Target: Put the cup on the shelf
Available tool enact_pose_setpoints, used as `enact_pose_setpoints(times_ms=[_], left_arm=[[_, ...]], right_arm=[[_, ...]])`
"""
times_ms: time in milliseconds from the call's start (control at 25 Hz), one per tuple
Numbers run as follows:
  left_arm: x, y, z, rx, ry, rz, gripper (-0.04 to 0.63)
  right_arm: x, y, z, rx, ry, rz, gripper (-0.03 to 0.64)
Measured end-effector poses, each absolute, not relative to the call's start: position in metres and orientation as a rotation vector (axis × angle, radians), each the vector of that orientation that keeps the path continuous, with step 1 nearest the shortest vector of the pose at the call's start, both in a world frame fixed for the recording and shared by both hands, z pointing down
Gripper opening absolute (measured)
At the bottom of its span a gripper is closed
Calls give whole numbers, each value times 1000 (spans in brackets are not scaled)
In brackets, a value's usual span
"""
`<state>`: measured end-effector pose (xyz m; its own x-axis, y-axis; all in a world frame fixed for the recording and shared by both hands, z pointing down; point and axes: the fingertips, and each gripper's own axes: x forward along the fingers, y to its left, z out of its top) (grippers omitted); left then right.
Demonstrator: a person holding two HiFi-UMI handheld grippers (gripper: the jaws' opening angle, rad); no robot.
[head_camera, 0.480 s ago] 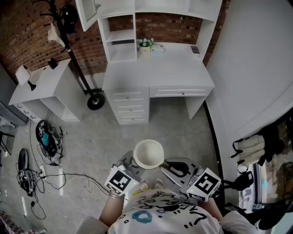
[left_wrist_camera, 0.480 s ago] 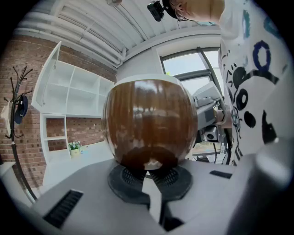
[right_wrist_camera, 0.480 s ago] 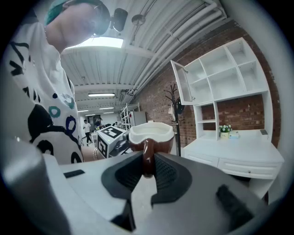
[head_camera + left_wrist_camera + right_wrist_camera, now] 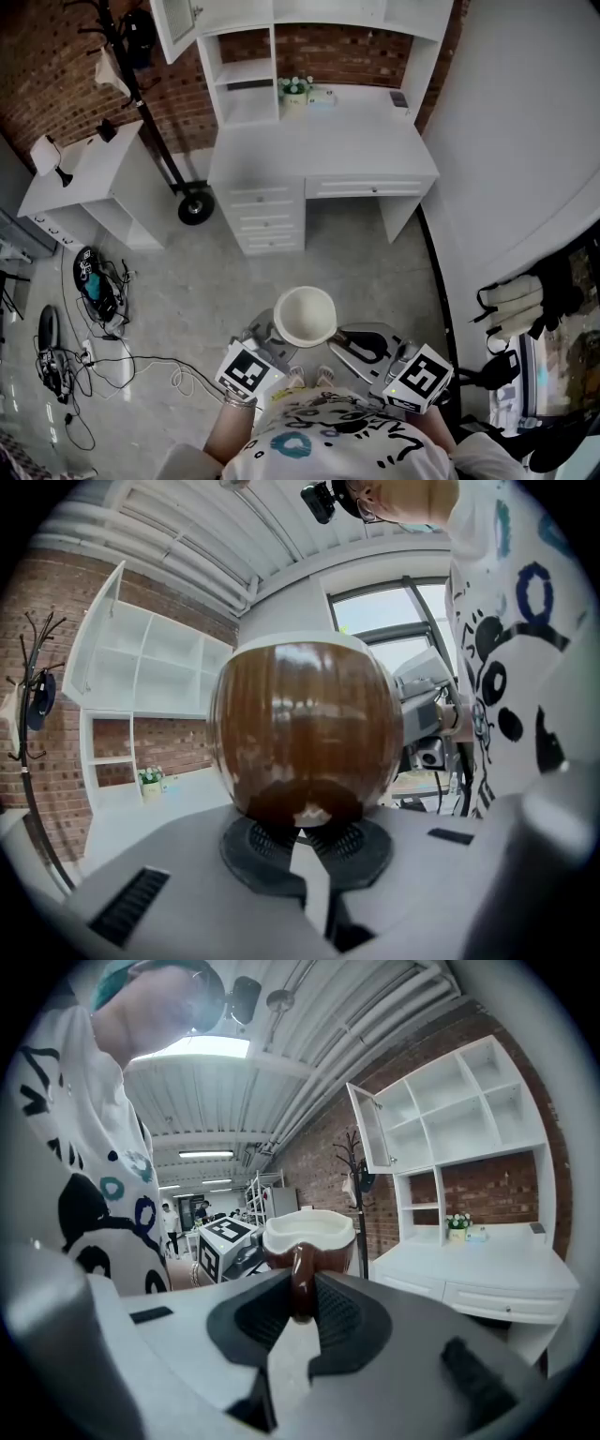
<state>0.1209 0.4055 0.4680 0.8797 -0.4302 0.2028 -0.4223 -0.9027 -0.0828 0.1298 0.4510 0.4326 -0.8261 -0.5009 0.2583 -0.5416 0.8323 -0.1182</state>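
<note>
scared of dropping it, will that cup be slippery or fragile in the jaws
The cup looks glazed, with bright reflections, so probably slick and breakable like ceramic. Its round belly gives jaws little flat to bite; the right gripper pinching the thin handle seems surer, though it may swivel.

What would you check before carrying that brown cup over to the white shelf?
1. Right tool shut on the cup's handle: ok.
2. Left tool shut on the base of the cup: ok; how firmly, cannot tell.
3. Cup upright, mouth up: ok.
4. Cup empty, so nothing can spill: ok, only a white inside shows.
5. Free cubby in the shelf: ok, several look bare.
6. Way across the floor to the desk: ok; the cables lie off to the left.
</note>
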Motion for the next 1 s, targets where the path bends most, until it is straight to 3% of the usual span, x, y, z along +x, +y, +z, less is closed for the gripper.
enact_pose_setpoints(times_ms=[1000], left_arm=[[55,364,479,-3020,766,-356,15]], right_arm=[[66,409,442,758,-2809,315,60]])
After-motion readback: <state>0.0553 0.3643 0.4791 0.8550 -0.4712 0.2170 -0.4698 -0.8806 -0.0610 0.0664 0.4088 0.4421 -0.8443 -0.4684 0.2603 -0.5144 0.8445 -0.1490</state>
